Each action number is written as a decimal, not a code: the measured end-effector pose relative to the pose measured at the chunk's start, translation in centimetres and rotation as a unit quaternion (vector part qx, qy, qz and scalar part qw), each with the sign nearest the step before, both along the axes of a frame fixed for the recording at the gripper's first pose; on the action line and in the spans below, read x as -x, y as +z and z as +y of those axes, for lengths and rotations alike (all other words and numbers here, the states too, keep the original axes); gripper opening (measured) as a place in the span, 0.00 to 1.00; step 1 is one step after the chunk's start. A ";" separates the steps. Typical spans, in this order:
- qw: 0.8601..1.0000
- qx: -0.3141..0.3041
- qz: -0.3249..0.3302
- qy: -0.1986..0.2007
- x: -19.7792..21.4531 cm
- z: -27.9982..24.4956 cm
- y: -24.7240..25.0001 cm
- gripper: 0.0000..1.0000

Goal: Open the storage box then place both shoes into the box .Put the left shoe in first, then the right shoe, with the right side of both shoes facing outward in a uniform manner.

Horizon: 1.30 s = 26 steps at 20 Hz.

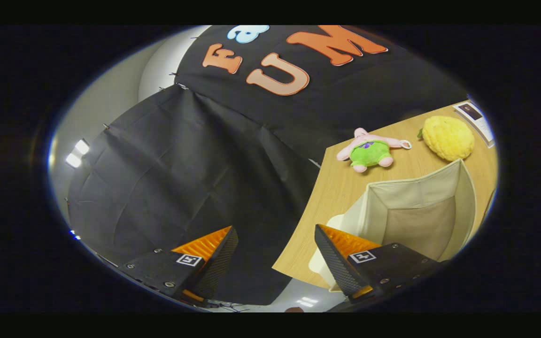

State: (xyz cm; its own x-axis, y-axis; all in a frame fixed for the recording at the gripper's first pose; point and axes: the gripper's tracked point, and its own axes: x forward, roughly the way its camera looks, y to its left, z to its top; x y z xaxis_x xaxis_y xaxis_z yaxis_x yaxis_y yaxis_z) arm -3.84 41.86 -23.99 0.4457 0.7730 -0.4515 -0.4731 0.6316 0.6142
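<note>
Fingers (275, 256) spread wide and gripping nothing, tilted off the table (341, 188), with the fabric box (421, 211) just beyond the right finger, so best level out and find the shoes.

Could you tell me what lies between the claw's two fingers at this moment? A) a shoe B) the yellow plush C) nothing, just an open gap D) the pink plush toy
C: the claw is open, its fingers spread apart with only the booth's black cloth seen through the gap; the pink plush toy lies on the wooden table beyond the fingers.
</note>
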 end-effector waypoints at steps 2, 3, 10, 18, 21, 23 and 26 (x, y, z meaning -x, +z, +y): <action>1.000 0.005 -0.010 -0.016 -1.0 -1.6 0.1 0.98; 1.000 0.009 -0.014 -0.022 -1.4 -2.5 0.1 0.98; 0.996 0.030 -0.040 -0.077 -5.1 -9.5 0.8 0.98; 0.983 0.074 -0.071 -0.155 -7.8 -19.7 0.3 0.98; 0.972 0.108 -0.083 -0.190 -8.5 -24.7 -0.7 0.98; 0.962 0.134 -0.095 -0.218 -8.8 -28.3 -1.6 0.98; 0.942 0.187 -0.113 -0.256 -9.0 -33.5 -3.1 0.98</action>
State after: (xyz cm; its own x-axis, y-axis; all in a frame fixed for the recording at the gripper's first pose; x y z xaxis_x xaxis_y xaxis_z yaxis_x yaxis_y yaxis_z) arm 5.18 8.39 -27.12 0.8341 0.2367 -0.4983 -0.1394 0.9644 0.2248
